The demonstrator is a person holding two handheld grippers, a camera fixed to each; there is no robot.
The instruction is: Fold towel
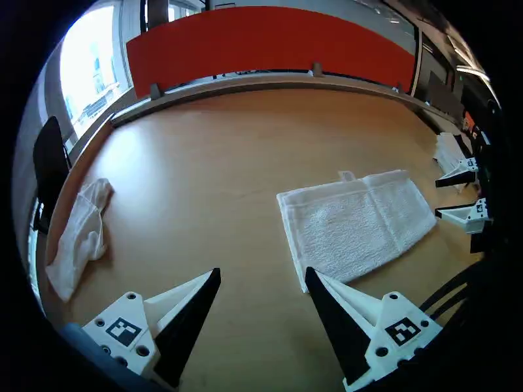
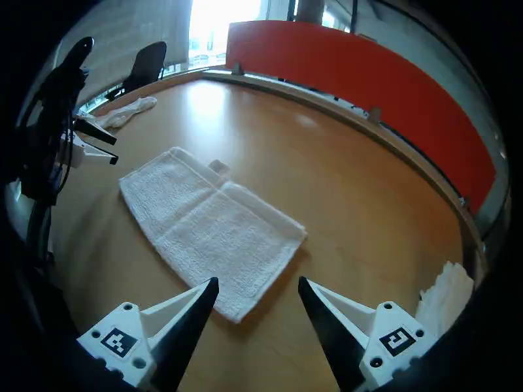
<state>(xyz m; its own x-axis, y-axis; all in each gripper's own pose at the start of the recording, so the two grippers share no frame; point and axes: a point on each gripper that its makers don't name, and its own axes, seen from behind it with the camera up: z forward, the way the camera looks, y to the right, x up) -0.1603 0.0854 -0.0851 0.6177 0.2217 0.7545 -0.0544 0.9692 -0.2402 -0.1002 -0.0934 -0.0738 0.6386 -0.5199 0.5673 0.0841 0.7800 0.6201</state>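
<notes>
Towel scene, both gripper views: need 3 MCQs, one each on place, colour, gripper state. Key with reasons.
1. Where is the flat towel?
A. On the table, ahead and right of the left hand-held gripper
B. Clamped between that gripper's fingers
C. Hanging off the table's edge

2. What colour is the partition behind the table?
A. Blue
B. Red
C. Green

3. What state is the right hand-held gripper in?
A. Shut on the towel
B. Shut on nothing
C. Open, holding nothing

Key:
1 A, it lies spread on the wood beyond the right finger.
2 B, the panel is plainly red in both views.
3 C, its fingers stand wide apart with nothing between them.
</notes>
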